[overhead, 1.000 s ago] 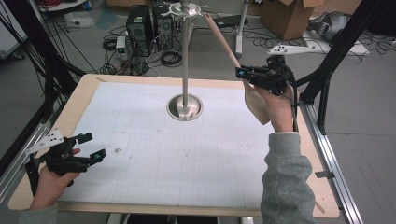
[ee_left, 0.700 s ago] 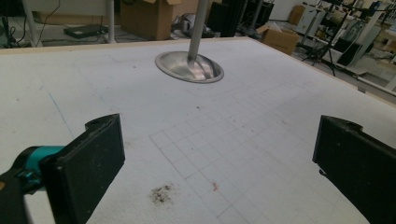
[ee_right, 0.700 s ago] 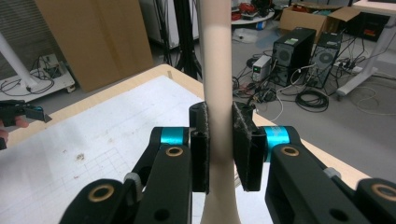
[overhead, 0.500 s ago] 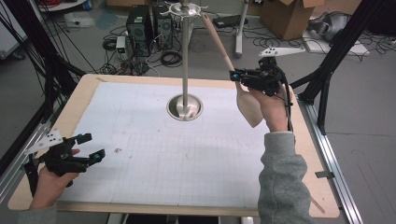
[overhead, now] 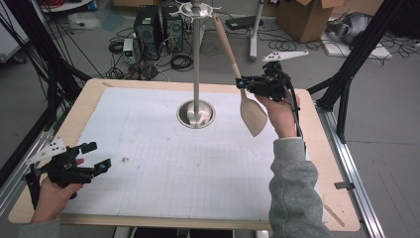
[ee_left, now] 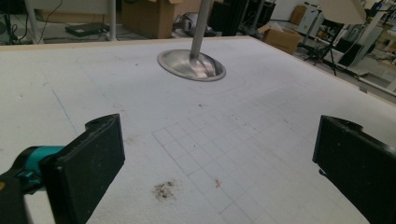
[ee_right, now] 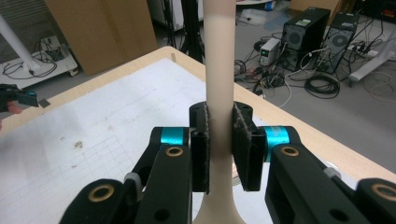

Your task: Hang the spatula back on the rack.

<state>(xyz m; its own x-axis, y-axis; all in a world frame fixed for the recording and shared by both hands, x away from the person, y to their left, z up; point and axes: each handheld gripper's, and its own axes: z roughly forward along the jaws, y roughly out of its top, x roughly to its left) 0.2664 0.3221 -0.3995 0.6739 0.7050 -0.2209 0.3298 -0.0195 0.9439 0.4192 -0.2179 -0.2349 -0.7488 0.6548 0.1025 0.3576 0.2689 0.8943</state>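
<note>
A beige spatula (overhead: 251, 113) hangs tilted above the table's right half, handle up toward the top of the metal stand (overhead: 196, 59), blade down. My right gripper (overhead: 243, 84) is shut on its handle (ee_right: 218, 84), the pads pressing it from both sides. My left gripper (overhead: 94, 156) rests open near the table's front left corner, its two pads (ee_left: 88, 168) far apart with only bare mat between them. The stand's round base (ee_left: 191, 65) lies ahead of it.
A white gridded mat (overhead: 163, 163) covers the wooden table (overhead: 337, 198). The stand's pole rises from mid-table. Computer towers (overhead: 148, 25), cables and cardboard boxes (overhead: 307, 17) sit on the floor behind. Black frame struts (overhead: 356, 54) flank the table.
My right gripper has carried the spatula leftward, toward the stand, and slightly down, its blade swinging in over the mat. The left gripper has stayed put.
</note>
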